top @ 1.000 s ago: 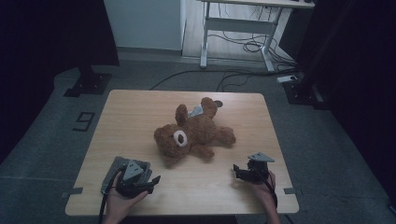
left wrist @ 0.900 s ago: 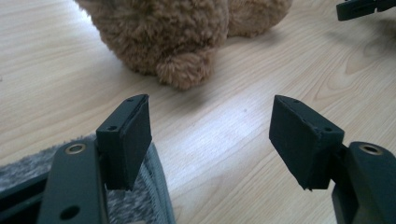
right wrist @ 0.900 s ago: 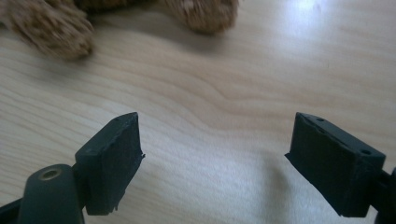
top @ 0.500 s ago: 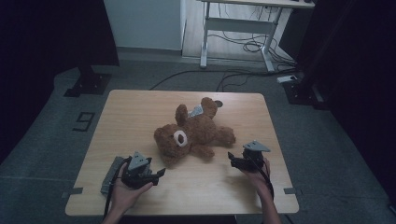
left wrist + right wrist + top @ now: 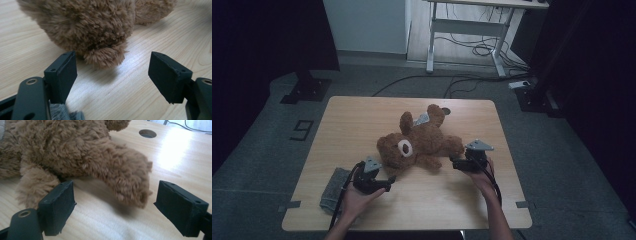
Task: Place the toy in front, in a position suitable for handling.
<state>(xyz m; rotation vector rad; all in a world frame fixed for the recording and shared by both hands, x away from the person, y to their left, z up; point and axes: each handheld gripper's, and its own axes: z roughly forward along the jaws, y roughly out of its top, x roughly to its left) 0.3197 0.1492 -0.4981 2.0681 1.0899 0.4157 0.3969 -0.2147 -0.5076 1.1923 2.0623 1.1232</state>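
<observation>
Both claws moved toward the teddy bear (image 5: 417, 142), its face seemingly hidden.

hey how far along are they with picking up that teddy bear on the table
Done: both grippers are at the teddy bear, jaws open. In hand: the left gripper faces a furry part near its head, and the right gripper frames a limb. Left: nothing is gripped; the bear lies on the table. Closing and lifting probably come next.
</observation>
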